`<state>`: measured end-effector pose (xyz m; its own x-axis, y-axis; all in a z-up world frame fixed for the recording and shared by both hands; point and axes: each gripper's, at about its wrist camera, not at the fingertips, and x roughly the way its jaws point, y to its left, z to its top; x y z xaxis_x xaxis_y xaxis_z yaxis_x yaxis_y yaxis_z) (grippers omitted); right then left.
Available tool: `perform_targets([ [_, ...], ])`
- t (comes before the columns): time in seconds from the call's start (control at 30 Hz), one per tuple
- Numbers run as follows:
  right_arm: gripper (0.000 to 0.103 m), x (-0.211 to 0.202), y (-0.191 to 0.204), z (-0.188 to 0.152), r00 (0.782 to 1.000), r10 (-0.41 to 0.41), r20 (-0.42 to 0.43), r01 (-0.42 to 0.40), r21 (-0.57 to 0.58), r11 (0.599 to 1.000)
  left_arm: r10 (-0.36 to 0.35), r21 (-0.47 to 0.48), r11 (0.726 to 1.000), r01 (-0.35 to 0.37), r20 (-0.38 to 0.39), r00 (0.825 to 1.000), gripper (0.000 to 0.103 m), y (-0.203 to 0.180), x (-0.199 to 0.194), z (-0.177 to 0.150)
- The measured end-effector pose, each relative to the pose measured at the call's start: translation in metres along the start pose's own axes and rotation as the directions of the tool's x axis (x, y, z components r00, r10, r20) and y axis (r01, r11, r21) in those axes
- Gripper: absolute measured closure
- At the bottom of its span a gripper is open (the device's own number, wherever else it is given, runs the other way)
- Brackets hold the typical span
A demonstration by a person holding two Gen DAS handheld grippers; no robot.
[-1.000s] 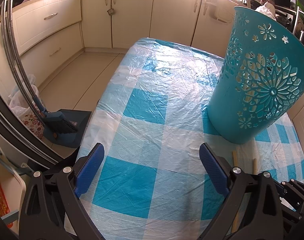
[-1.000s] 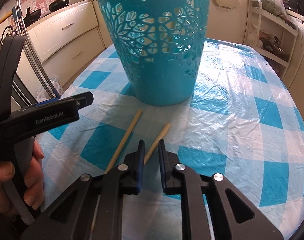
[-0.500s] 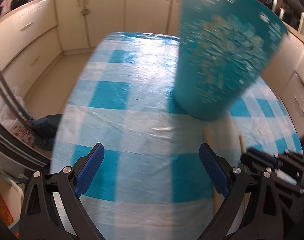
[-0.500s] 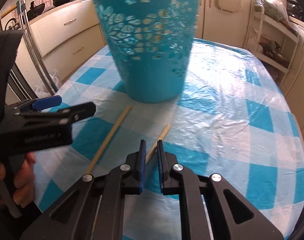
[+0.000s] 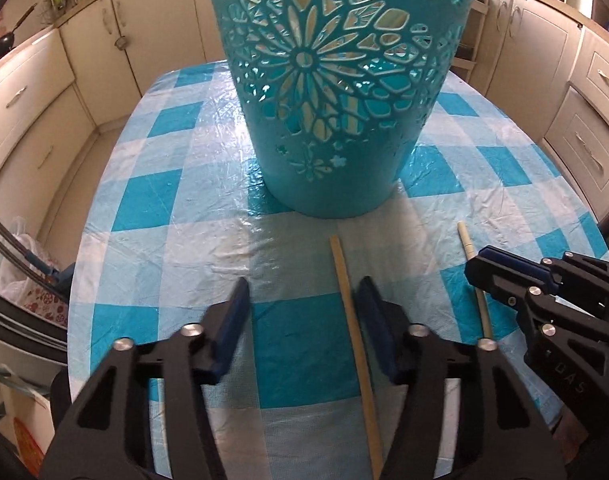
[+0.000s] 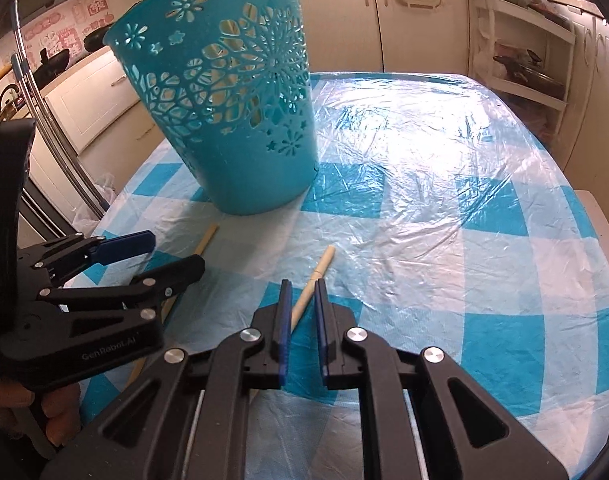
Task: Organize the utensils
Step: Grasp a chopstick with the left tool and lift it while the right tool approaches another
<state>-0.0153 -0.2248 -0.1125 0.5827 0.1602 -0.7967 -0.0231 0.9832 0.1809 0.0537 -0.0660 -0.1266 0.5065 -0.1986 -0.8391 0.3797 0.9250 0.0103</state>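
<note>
My left gripper (image 5: 302, 300) is closing over the tabletop (image 5: 152, 196), the flat wooden stick (image 5: 350, 312) lying between its jaws against the right pad, not yet pinched. The teal basket (image 5: 336, 80) stands mid-table, just beyond the stick's tip. Near the table's near edge, my right gripper (image 6: 302, 296) is clamped on the round wooden handle (image 6: 318, 274).
</note>
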Motion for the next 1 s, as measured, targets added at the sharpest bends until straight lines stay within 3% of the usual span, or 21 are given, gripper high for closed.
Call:
perform_targets([
  [0.03, 0.091, 0.002, -0.003, 0.003, 1.000, -0.002, -0.002, 0.002, -0.005, 1.000, -0.007, -0.001, 1.000, 0.007, -0.001, 1.000, 0.076, 0.000, 0.000, 0.003],
  [0.07, 0.091, 0.003, -0.002, 0.004, 1.000, -0.006, -0.005, 0.006, -0.012, 1.000, -0.015, -0.005, 1.000, 0.015, -0.006, 1.000, 0.081, 0.001, 0.000, 0.005],
  [0.23, 0.091, 0.007, -0.003, 0.008, 1.000, -0.008, -0.007, 0.008, -0.030, 1.000, -0.081, -0.014, 0.997, 0.080, -0.078, 0.994, 0.081, 0.014, 0.008, 0.020],
  [0.37, 0.090, 0.007, -0.004, 0.007, 1.000, 0.001, 0.000, -0.001, -0.021, 1.000, -0.042, 0.013, 0.999, 0.044, -0.087, 0.995, 0.082, 0.007, 0.012, 0.025],
  [0.43, 0.090, 0.007, -0.004, 0.006, 1.000, 0.004, 0.002, -0.004, -0.017, 1.000, -0.036, 0.019, 0.999, 0.037, -0.072, 0.997, 0.095, 0.004, 0.012, 0.023],
  [0.57, 0.090, 0.006, -0.003, 0.005, 1.000, 0.000, 0.005, 0.001, -0.019, 1.000, -0.086, -0.042, 0.996, 0.084, -0.058, 0.995, 0.098, 0.011, 0.006, 0.016],
  [0.8, 0.080, 0.006, 0.003, 0.004, 1.000, -0.003, 0.004, 0.004, -0.056, 0.998, -0.148, -0.153, 0.976, 0.152, 0.039, 0.988, 0.098, 0.052, -0.022, 0.009],
  [1.0, 0.070, 0.006, 0.012, 0.003, 1.000, -0.018, -0.001, 0.018, -0.111, 0.994, -0.215, -0.192, 0.947, 0.259, 0.225, 0.951, 0.098, 0.076, -0.075, 0.015],
])
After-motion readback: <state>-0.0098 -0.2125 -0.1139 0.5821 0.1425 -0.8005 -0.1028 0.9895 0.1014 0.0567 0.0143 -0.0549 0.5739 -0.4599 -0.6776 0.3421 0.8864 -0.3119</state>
